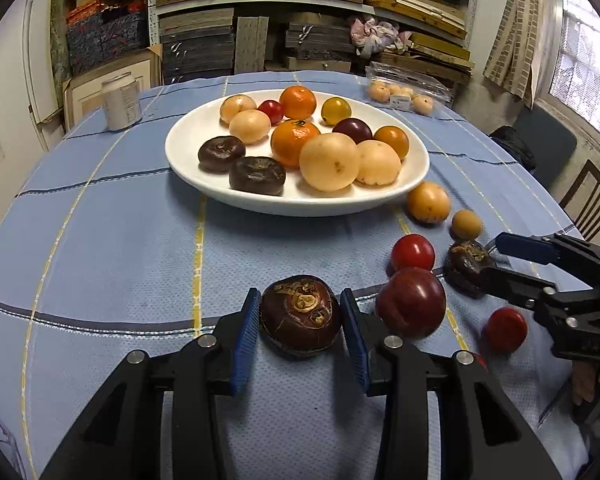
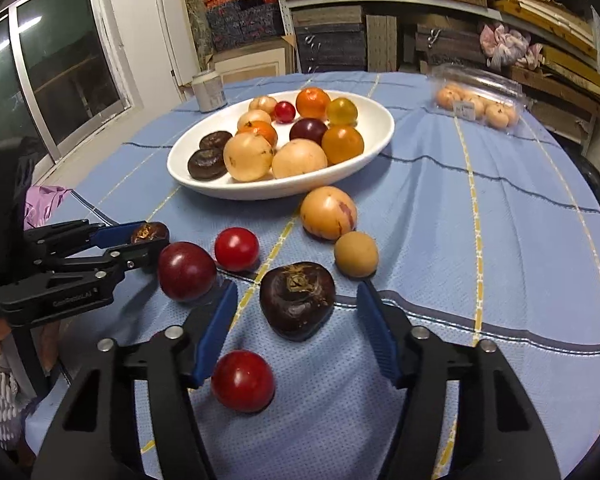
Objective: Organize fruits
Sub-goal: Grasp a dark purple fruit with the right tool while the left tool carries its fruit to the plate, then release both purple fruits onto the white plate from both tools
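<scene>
The left gripper (image 1: 300,320) pinches a dark brown water chestnut (image 1: 300,314) on the blue checked cloth (image 1: 100,240), its blue pads touching both sides. Only the right wrist view shows that chestnut (image 2: 148,233) side-on, clamped between the fingers. The right gripper (image 2: 298,312) has its fingers spread around a second chestnut (image 2: 297,300), gaps on both sides; from the left wrist view this gap is hard to tell. Both chestnuts are glossy, squat, with tan scarred tops. Beyond, a white plate (image 1: 188,160) holds more fruit.
</scene>
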A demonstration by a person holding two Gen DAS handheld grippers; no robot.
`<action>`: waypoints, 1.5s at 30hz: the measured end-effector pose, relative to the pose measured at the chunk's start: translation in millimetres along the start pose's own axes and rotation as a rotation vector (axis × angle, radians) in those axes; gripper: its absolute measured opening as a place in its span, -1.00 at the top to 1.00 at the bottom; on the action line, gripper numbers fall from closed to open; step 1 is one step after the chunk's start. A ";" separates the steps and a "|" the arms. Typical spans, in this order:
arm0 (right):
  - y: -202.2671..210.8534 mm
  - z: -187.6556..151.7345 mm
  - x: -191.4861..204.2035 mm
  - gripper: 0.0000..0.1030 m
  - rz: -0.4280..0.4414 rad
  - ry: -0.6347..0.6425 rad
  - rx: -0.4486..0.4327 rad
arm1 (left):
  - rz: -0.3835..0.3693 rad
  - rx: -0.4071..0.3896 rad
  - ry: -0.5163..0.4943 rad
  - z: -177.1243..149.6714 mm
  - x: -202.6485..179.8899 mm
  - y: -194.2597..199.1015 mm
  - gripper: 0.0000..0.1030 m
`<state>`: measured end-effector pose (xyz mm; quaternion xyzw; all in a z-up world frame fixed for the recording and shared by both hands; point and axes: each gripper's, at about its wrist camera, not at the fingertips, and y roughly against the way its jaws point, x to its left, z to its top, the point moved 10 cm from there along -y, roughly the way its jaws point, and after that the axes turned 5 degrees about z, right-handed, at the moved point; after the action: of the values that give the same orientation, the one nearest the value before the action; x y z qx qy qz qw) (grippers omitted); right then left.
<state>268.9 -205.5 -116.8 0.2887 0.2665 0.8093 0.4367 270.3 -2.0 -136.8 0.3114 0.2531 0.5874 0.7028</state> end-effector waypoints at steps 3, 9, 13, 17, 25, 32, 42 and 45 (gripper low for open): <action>-6.4 -0.5 2.9 -0.04 0.002 0.011 0.020 | -0.002 -0.003 -0.001 0.3 -0.1 0.6 0.21; -20.4 -3.5 -0.1 0.09 0.002 -0.003 0.074 | -0.007 0.000 -0.010 -0.7 -2.9 0.2 0.21; -19.8 -2.7 -0.4 0.16 -0.005 0.004 0.067 | -0.015 0.008 -0.002 -1.5 -1.4 -1.2 0.21; -5.0 4.0 -3.0 0.16 0.010 -0.025 0.007 | -0.012 -0.045 0.015 5.9 2.4 11.6 0.21; 20.8 71.6 -25.0 0.16 0.027 -0.110 -0.130 | 0.007 -0.122 0.077 69.1 30.9 28.2 0.21; -29.0 136.4 -23.3 0.17 0.038 -0.110 -0.117 | 0.052 -0.110 0.169 122.2 66.4 -13.8 0.21; -56.8 158.4 -33.1 -0.20 0.041 -0.165 -0.146 | 0.030 -0.130 0.199 128.3 69.4 -27.2 -0.27; -32.2 155.1 -40.3 -0.24 0.054 -0.196 -0.187 | 0.014 -0.156 0.194 124.5 64.6 -9.7 -0.35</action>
<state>413.5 -197.1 -41.0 0.3313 0.1381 0.8100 0.4637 378.4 42.9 -58.9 0.1996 0.2712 0.6375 0.6929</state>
